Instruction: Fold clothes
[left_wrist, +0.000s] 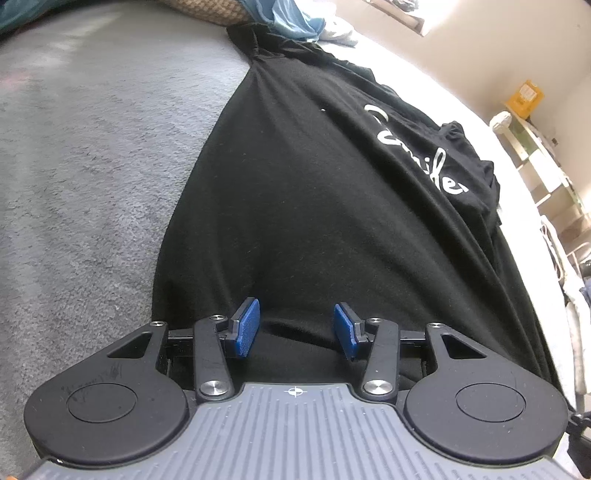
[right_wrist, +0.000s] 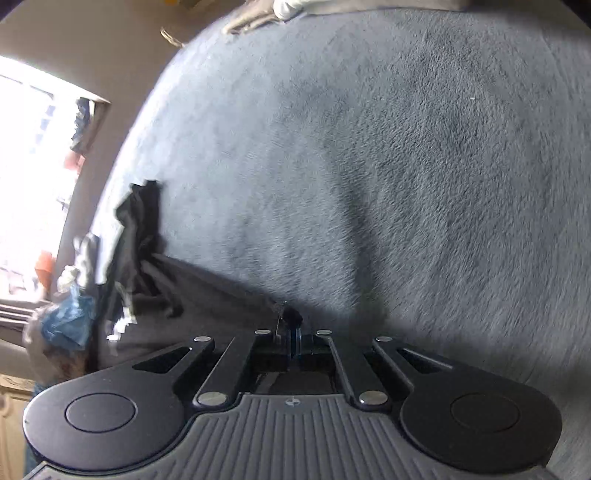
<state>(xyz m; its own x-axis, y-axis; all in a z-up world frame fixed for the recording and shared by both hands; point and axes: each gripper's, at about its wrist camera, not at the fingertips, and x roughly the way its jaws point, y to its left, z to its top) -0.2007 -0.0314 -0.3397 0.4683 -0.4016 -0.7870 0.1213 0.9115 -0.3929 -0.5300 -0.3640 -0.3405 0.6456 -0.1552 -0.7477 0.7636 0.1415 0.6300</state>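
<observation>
Black T-shirt (left_wrist: 314, 206) under left gripper (left_wrist: 296, 328), jaws apart, empty; right gripper (right_wrist: 294, 338) pinches its edge.

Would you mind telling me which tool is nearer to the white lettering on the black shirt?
Left. The left tool hovers open over the black shirt, lettering ahead. The right tool pinches a shirt edge; lettering barely shows there.
</observation>
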